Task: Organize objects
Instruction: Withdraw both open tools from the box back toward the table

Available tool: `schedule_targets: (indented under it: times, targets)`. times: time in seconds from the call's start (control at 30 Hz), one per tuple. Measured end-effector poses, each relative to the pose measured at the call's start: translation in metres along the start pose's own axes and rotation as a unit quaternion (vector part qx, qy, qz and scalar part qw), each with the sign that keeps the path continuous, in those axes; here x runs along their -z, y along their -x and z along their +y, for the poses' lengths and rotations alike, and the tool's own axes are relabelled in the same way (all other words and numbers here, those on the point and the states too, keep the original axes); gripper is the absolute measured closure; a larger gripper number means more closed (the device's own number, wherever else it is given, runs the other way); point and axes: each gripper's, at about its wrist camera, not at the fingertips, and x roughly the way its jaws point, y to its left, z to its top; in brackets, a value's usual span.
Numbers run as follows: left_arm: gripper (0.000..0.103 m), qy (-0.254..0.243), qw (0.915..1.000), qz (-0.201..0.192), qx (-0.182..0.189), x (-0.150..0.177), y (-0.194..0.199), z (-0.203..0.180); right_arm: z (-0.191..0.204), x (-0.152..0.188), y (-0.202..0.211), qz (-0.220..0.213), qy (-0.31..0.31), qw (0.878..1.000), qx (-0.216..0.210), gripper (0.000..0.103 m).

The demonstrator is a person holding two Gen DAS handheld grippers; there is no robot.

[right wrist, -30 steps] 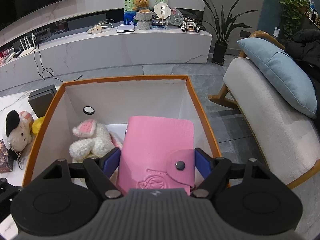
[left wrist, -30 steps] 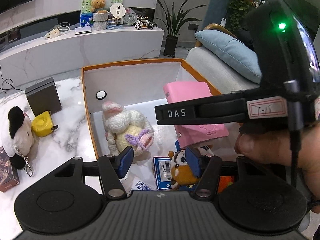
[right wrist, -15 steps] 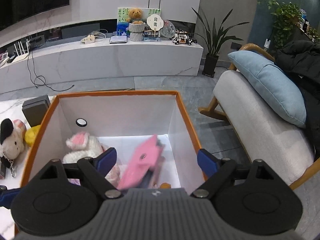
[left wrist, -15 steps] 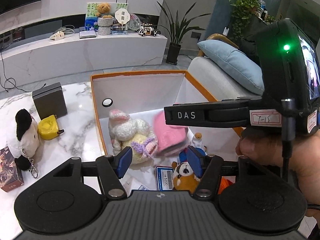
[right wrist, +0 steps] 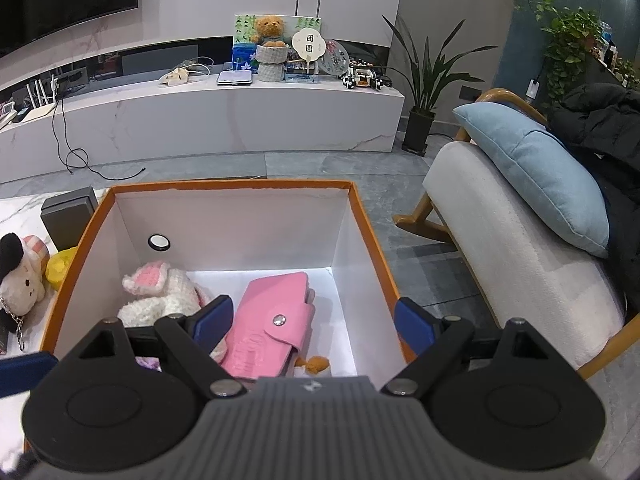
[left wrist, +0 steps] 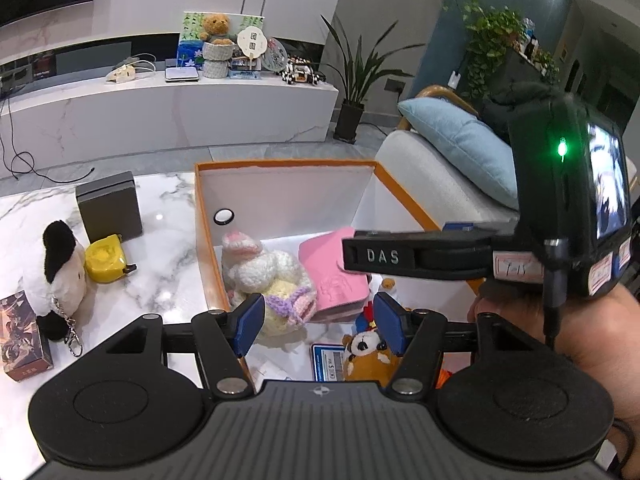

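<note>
Already the pink wallet [right wrist: 270, 322] lies in the orange box [right wrist: 376, 256], frame centre; right gripper [right wrist: 310, 322] wide and empty, left gripper [left wrist: 316, 320] half-open, empty. Panda plush [left wrist: 60, 268], yellow tape measure [left wrist: 105, 258] remain outside, left.

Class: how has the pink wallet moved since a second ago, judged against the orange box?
Yes. The wallet has dropped from the right tongs, now open, to the box floor beside the knitted bunny.
</note>
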Motion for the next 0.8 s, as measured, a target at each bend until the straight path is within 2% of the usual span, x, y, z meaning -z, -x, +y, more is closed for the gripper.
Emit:
schedule_targets:
  times: [0.17, 0.8]
  targets:
    - [0.032, 0.014, 0.9999, -0.005, 0.004, -0.0031, 0.0039, 0.0066, 0.001, 0.0003, -0.0001, 0.0, 0.002, 1.0, 0.001, 0.015]
    - [0.032, 0.015, 0.9999, -0.005, 0.005, -0.0024, 0.0045, 0.0075, 0.0058, 0.0029, 0.0009, 0.001, 0.01, 1.0, 0.001, 0.015]
